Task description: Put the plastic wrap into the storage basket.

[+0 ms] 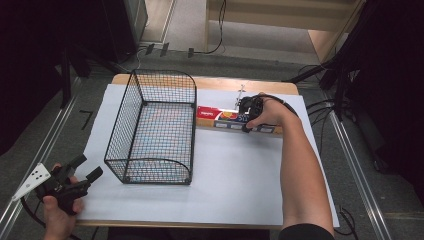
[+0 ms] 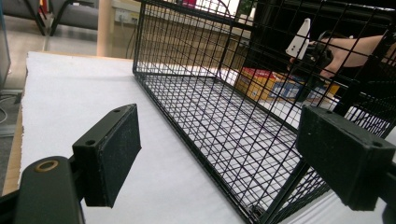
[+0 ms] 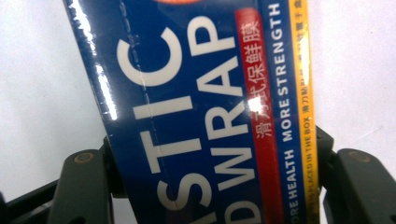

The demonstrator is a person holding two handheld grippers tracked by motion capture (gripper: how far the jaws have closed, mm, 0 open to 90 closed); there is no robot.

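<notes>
A long plastic wrap box point(image 1: 209, 113), blue with a red end, lies flat on the white sheet just right of the black wire basket point(image 1: 120, 125). My right gripper point(image 1: 245, 119) reaches down over its middle. In the right gripper view both jaws press the long sides of the plastic wrap box point(image 3: 196, 93), so the right gripper point(image 3: 215, 149) is shut on it. My left gripper point(image 1: 89, 167) is held at the table's near left corner, open and holding nothing. In the left gripper view the left gripper point(image 2: 219, 140) faces the basket point(image 2: 210, 93), and the box point(image 2: 261, 84) shows through the mesh.
A white sheet point(image 1: 240, 175) covers most of the wooden table point(image 1: 210, 82). The basket has nothing in it and its tall mesh walls stand between the two grippers. Cables and dark stands point(image 1: 345, 75) line the floor around the table.
</notes>
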